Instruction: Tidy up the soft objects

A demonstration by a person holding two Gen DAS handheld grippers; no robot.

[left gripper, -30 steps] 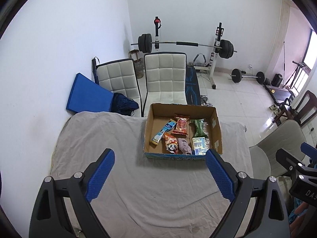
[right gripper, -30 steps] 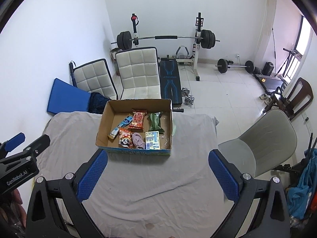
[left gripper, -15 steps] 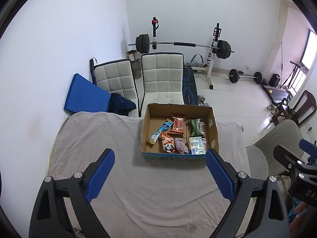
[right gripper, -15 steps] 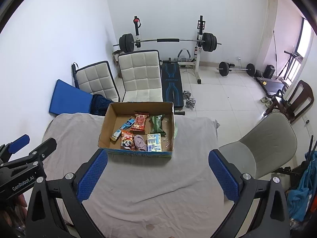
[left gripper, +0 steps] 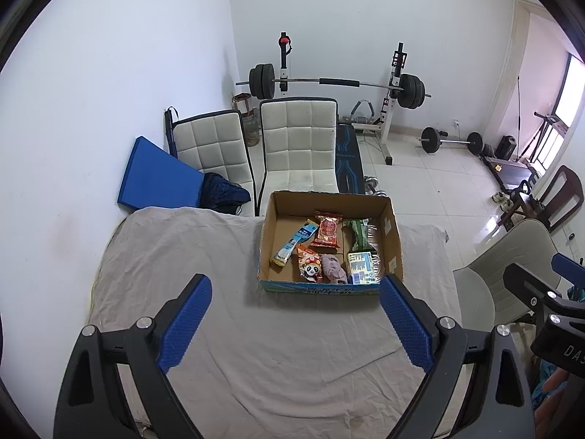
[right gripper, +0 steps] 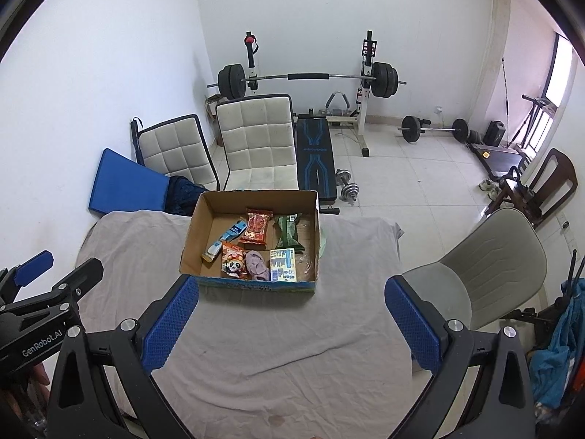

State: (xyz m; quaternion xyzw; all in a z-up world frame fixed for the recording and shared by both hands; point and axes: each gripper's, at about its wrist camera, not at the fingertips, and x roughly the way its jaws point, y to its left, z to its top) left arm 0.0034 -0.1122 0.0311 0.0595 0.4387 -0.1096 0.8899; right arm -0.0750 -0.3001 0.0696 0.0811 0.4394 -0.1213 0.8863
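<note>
From the left wrist, the left claw (left gripper: pixel 294 294) hangs wide and empty above the cloth-covered desk (left gripper: pixel 182 256), short of the cardboard box (left gripper: pixel 393 243) holding snack packets and a pink soft object (left gripper: pixel 333 267). From the right wrist, the right claw (right gripper: pixel 290 298) gapes equally wide, holding nothing, the box (right gripper: pixel 192 236) just beyond its fingertips.

Table under wrinkled grey cloth (left gripper: pixel 204 256) (right gripper: pixel 256 329) carried all. Open brown cardboard box (left gripper: pixel 391 234) (right gripper: pixel 190 234) with blue printed base stood directly on cloth, toward far edge (right of centre in left wrist view). Small dark stain (right gripper: pixel 274 419) marked cloth near front edge. Rest of cloth showed only creases.
</note>
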